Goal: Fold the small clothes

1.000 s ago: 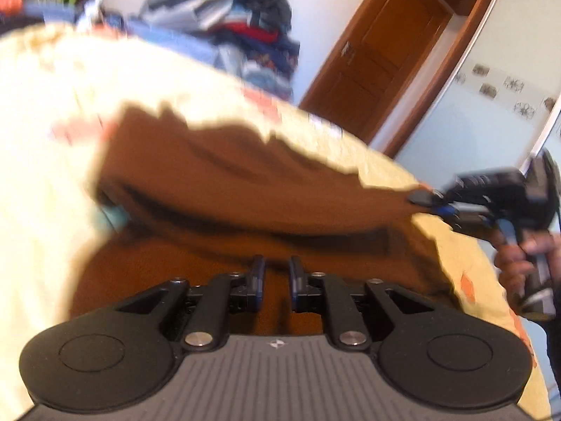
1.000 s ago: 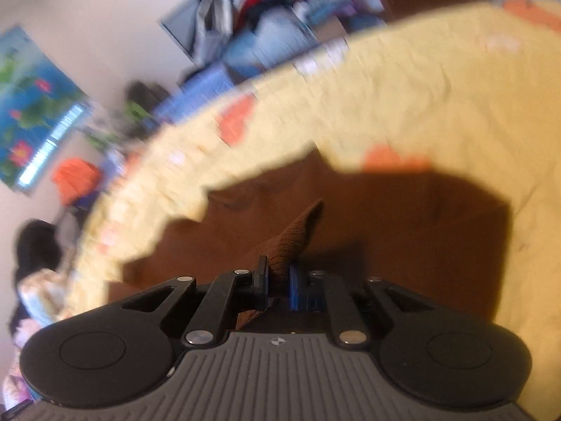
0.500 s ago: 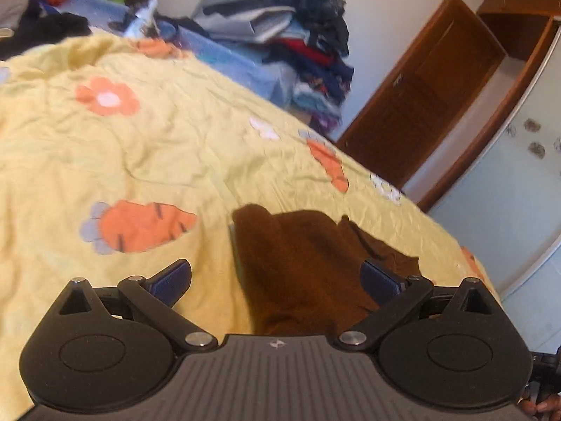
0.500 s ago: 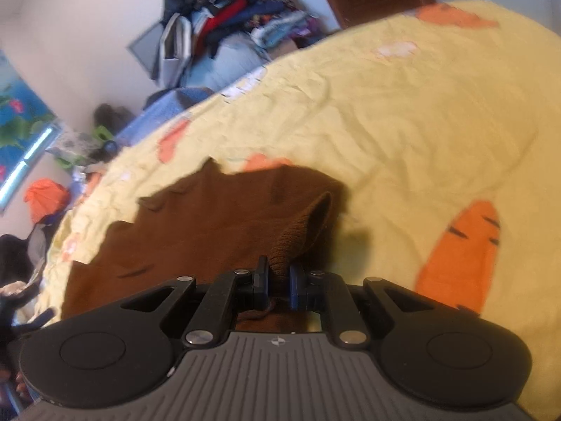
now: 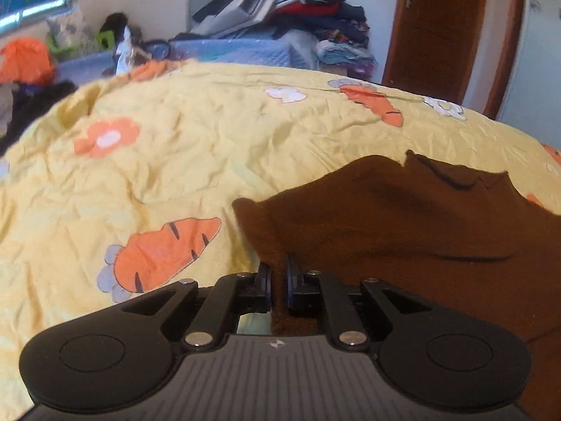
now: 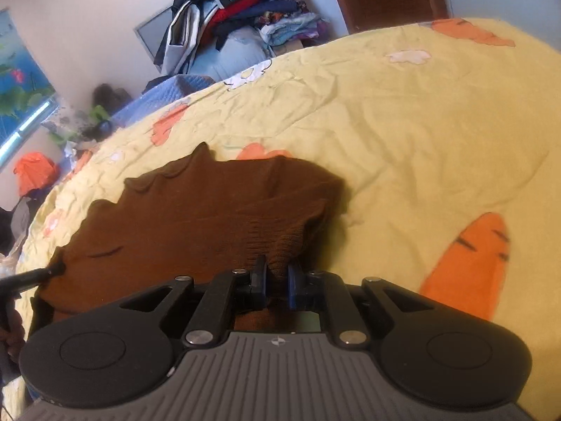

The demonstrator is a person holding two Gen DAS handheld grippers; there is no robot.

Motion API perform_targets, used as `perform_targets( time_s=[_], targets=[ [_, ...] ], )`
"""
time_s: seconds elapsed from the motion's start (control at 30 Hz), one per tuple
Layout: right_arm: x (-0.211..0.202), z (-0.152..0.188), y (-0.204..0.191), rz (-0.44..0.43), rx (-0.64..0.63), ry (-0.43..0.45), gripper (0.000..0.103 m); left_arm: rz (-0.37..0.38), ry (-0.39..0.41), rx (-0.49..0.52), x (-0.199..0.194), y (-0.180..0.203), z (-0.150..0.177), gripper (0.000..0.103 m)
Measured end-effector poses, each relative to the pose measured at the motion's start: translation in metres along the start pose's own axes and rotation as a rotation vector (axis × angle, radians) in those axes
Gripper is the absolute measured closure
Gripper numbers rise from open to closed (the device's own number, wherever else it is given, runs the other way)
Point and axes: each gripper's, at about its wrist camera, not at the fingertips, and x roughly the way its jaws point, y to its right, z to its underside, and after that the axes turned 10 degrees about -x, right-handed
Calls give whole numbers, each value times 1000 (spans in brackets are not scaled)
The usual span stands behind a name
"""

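both tilt down toward the bed (image 5: 196, 161): left gripper (image 5: 278, 275) has just closed on the brown sweater (image 5: 403, 231) edge, right gripper (image 6: 277, 275) pinches its ribbed fold, jaws just easing.

We see the garment (image 5: 403, 217) lying on the bedspread (image 5: 210, 147), a clothes pile (image 5: 291, 3) behind the bed, the door (image 5: 438, 24) to its right

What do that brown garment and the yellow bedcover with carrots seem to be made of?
The brown garment looks like a matte knit, perhaps wool or acrylic: fine ribs show where the right gripper pinches it. The yellow bedcover looks like thin woven cotton, matte and finely creased all over, with flat printed carrots.
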Motion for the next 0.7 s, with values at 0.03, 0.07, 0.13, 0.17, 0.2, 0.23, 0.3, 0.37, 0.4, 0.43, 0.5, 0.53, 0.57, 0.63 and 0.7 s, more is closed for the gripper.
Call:
perform_targets(
  time_s=[0.03, 0.07, 0.13, 0.17, 0.2, 0.23, 0.3, 0.37, 0.4, 0.43, 0.5, 0.53, 0.57, 0.63, 0.7],
  targets=[
    [-3, -1, -1, -5, 12, 0, 68, -2, 13, 18, -9, 1, 0, 89],
    [-6, -3, -2, -17, 13, 3, 56, -19, 44, 40, -20, 2, -1, 78],
    [-20, -9, -6, 35, -15, 60, 21, -67, 163, 67, -47, 2, -4, 52],
    [-31, -11, -11, 81, -42, 116, 22, -78, 234, 62, -61, 3, -5, 29],
    [-40, -14, -17, 102, -76, 160, 22, -64, 295, 44, -73, 3, -9, 17],
    [-46, -18, -23, 108, -103, 188, 23, -17, 327, 24, -81, 7, -10, 17],
    [-45, -26, -42, 93, -152, 217, 23, 95, 269, 38, -77, 26, -15, 17],
    [-27, -30, -65, 73, -225, 182, 23, 145, 178, 84, -54, 51, -11, 17],
    [-13, -30, -75, 75, -262, 154, 23, 134, 130, 108, -38, 62, -6, 17],
    [2, -28, -84, 84, -296, 123, 25, 116, 75, 127, -22, 69, -1, 17],
    [35, -17, -90, 132, -343, 35, 25, 61, 4, 173, 7, 71, 14, 16],
    [48, -8, -87, 167, -365, 0, 21, 87, 70, 175, 8, 61, 24, 16],
    [48, 5, -86, 199, -438, 65, 15, 111, 55, 156, 10, 52, 22, 15],
    [42, 12, -67, 157, -388, 108, 10, 77, 57, 155, 16, 41, 15, 15],
    [40, 7, -56, 153, -350, 115, 10, 72, 52, 171, 18, 37, 12, 13]
  ],
)
